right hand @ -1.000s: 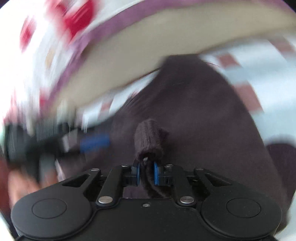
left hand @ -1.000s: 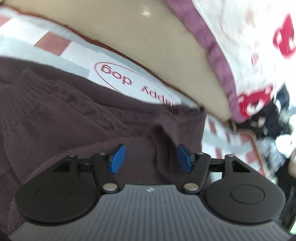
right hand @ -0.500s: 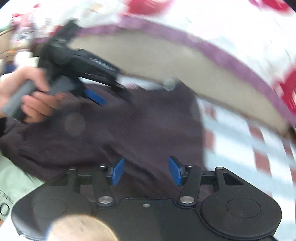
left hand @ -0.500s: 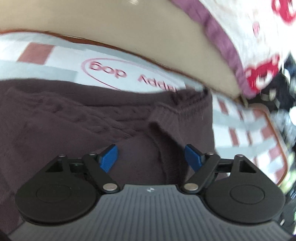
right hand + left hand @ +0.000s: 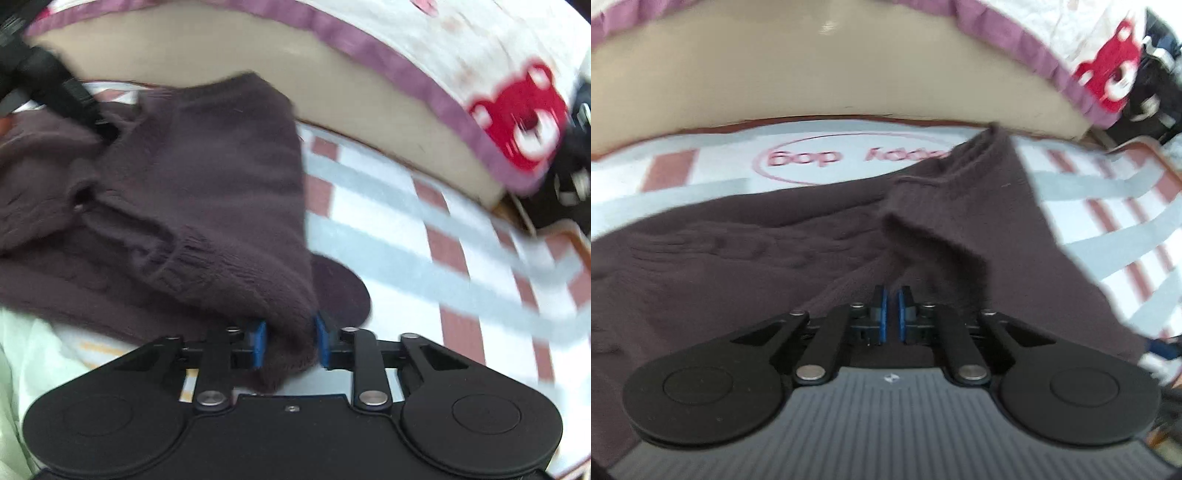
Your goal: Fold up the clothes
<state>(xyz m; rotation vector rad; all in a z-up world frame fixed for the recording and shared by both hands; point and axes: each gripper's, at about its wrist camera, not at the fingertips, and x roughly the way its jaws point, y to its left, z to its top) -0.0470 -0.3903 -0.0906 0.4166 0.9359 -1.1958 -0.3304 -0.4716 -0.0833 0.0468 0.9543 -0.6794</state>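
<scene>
In the left wrist view, the left hand-held gripper (image 5: 891, 311) has its jaws closing, the blue pads nearly together, with a thin fold of the dark brown knitted sweater (image 5: 746, 254) apparently caught between them, though the gap is too dark to be sure. The sweater lies spread on a checked mat (image 5: 1108, 206) printed with an oval logo; a ribbed cuff or hem points toward the mat's far edge, where a beige surface (image 5: 812, 74) begins. A white cloth with purple trim and red bears (image 5: 1108, 74) hangs beyond.

In the right wrist view, the right hand-held gripper (image 5: 289, 344) has its jaws closing on a thick bunch of the sweater's ribbed edge (image 5: 221, 266), the pads pressing the knit. The garment sits toward the mat's left side, partly doubled over itself, with the other gripper reaching in at the upper left.

Judging by this, one part seems turned inward, yet the sweater is rumpled; most folding remains.
</scene>
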